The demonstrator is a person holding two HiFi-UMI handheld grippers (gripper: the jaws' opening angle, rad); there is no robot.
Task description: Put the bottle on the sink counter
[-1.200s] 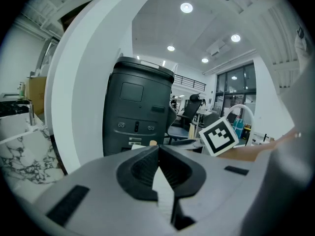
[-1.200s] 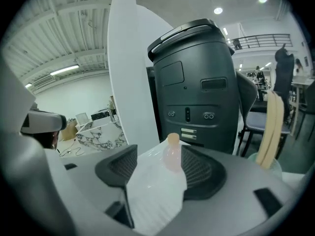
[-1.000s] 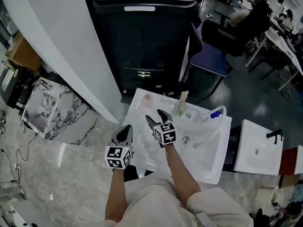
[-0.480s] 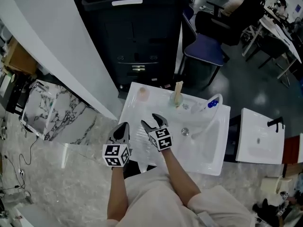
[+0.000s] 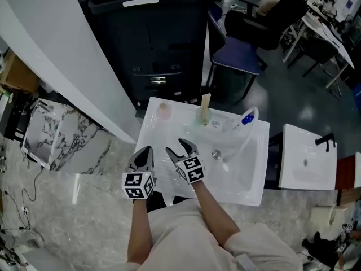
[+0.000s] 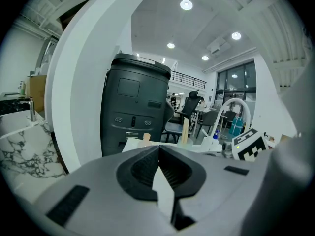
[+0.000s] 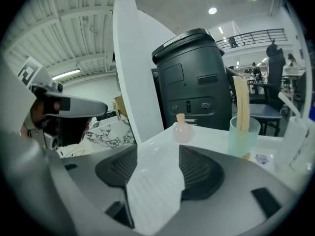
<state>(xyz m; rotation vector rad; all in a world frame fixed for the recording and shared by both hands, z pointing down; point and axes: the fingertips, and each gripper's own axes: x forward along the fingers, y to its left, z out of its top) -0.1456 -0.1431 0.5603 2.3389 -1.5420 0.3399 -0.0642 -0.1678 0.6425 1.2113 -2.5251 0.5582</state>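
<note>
A small round pink bottle [image 5: 163,110] stands upright at the far left corner of the white sink counter [image 5: 153,133]. It shows straight ahead in the right gripper view [image 7: 182,130] and small in the left gripper view [image 6: 146,137]. My right gripper [image 5: 180,147] hovers open over the ribbed left part of the counter, well short of the bottle, with nothing between its fingers [image 7: 157,156]. My left gripper [image 5: 146,151] hangs at the counter's left front edge, jaws shut and empty [image 6: 158,150].
A pale green cup [image 5: 202,116] holding a tall stick stands behind the basin, next to the curved white faucet [image 5: 249,119]. A large dark bin [image 5: 152,44] stands behind the sink. A white slanted panel [image 5: 62,55] lies left, and a second sink [image 5: 307,165] right.
The head view has drifted, so the sink sits a little higher and further left in frame. Both grippers stay over the counter's left front part; neither has changed its jaws.
</note>
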